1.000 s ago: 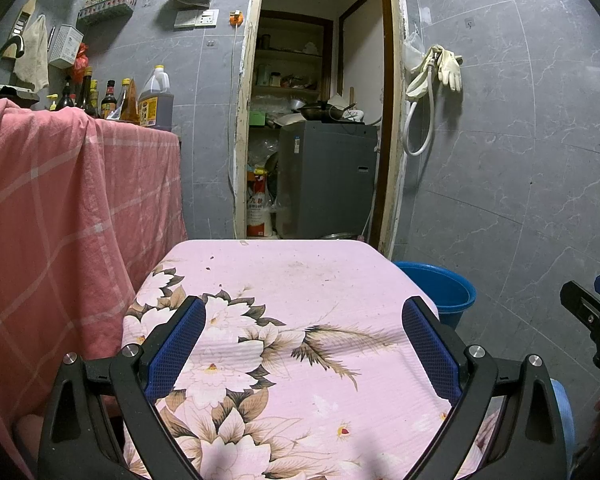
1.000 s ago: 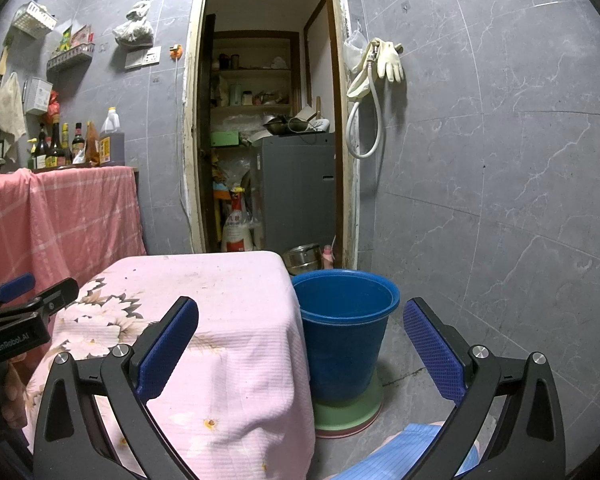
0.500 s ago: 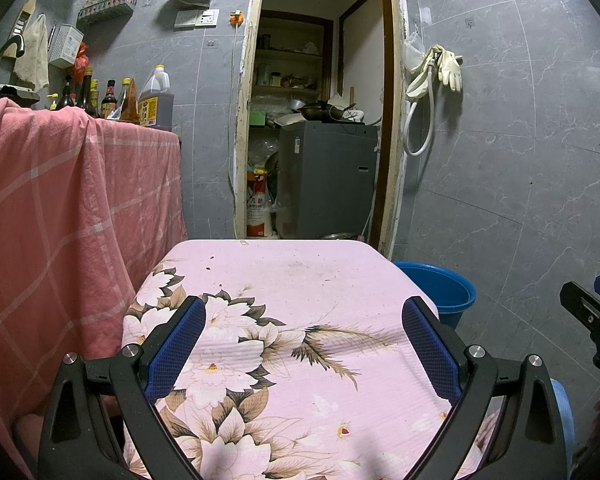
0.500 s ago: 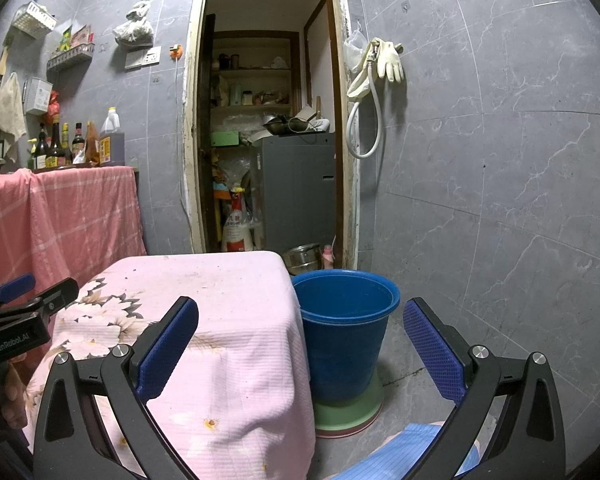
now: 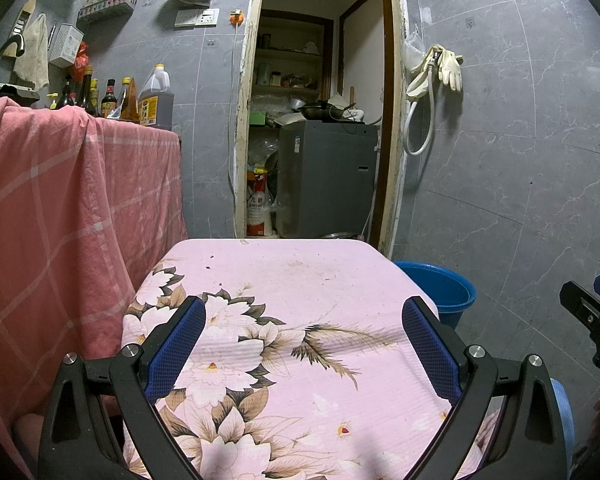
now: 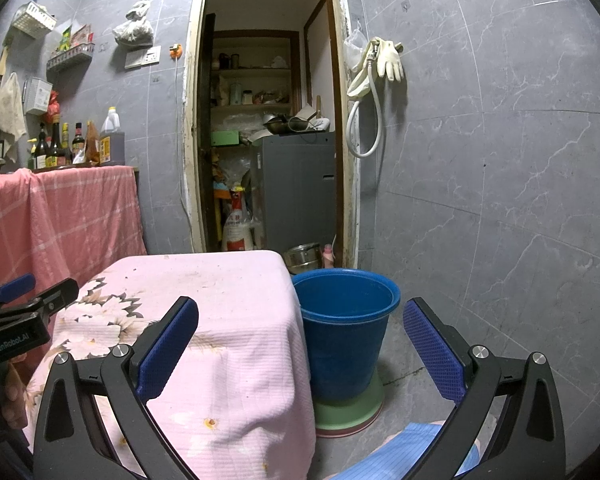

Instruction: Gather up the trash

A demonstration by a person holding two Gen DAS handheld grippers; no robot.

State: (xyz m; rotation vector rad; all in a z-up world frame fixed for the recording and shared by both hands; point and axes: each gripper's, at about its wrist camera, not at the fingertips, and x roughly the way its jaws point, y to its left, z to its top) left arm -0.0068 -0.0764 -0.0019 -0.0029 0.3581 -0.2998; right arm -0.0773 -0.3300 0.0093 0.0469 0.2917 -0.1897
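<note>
Draped at far left, a pink checked woven cloth [image 5: 60,208]. Hovering over the pink floral-print ribbed tablecloth [image 5: 300,280], left gripper [image 5: 304,354], jaws spread wide, blue textured pads empty. Just right of the table, a round blue plastic bucket [image 6: 346,320] on a green base. Right gripper [image 6: 300,350] likewise agape, holding nothing.

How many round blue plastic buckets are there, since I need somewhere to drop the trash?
1: the round blue plastic bucket stands on the floor right of the pink floral-cloth table. Others may be hidden.
</note>
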